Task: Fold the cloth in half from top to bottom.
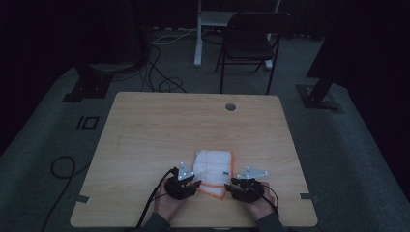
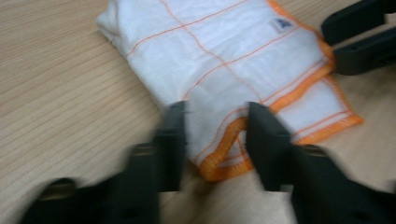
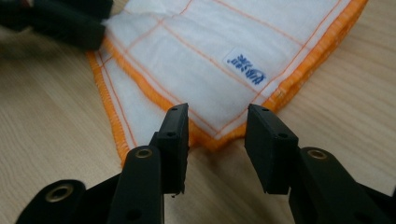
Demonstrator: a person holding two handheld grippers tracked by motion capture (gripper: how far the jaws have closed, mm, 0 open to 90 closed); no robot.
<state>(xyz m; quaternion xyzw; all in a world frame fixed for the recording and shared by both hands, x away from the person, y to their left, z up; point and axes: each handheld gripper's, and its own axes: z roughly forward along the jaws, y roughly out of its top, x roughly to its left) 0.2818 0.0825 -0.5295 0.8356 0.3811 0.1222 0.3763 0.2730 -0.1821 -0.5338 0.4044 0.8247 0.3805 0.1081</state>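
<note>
A folded white cloth (image 1: 212, 172) with orange grid lines and an orange hem lies on the wooden table (image 1: 159, 130), near the front edge. My left gripper (image 1: 194, 184) stands open at the cloth's near left corner; in the left gripper view its gripper (image 2: 215, 122) straddles the hemmed corner of the cloth (image 2: 219, 60). My right gripper (image 1: 234, 183) stands open at the near right corner; in the right gripper view its gripper (image 3: 217, 121) frames the hem of the cloth (image 3: 224, 42), just below a small blue label (image 3: 246, 65).
A black folding chair (image 1: 249, 41) and a white table leg (image 1: 198, 34) stand beyond the far edge. Cables (image 1: 159, 79) trail on the grey carpet. A round grommet (image 1: 230, 107) sits near the table's back edge.
</note>
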